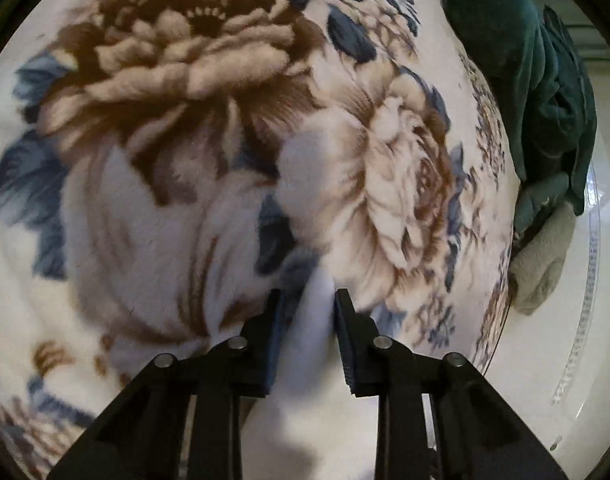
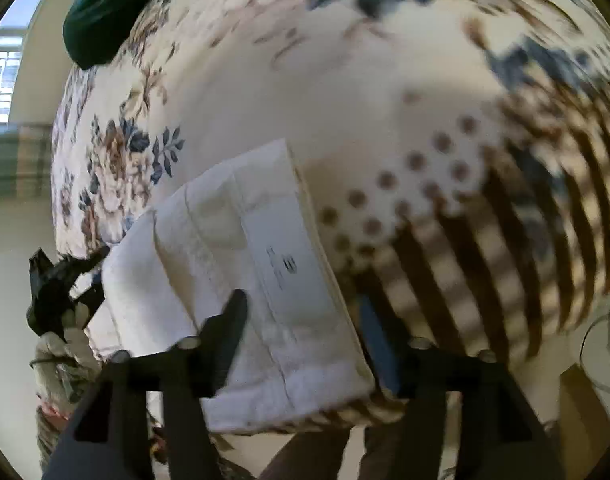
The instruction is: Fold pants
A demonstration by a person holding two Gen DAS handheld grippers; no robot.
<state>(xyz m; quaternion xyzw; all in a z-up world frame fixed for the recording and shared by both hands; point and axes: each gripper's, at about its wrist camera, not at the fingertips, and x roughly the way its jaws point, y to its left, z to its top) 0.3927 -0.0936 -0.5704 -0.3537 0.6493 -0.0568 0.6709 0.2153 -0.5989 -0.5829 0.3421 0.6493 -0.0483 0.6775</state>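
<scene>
The pants are white, lying as a folded bundle on the floral blanket, with a paler band carrying small dark print running along the side nearest my right claw. The bundle's right edge is straight and stands clear of the dotted and striped part of the blanket pattern beside it; its near edge hangs close to the blanket's lower border. My right claw sits over that near end with its jaws set wide, one finger resting over the white cloth and the other out past the bundle's right edge, gripping nothing that I can see. My left claw has a ridge of white cloth pinched up between its jaws, which stand narrow against it; in the right wrist view that same claw shows at the bundle's far left corner. Ahead of my left claw the blanket spreads open, all big brown and blue flowers, with nothing lying on it until the dark green garment heaped at its right edge. A grey-beige cloth lies just below that heap, at the blanket's border. Beyond that border runs a pale floor
</scene>
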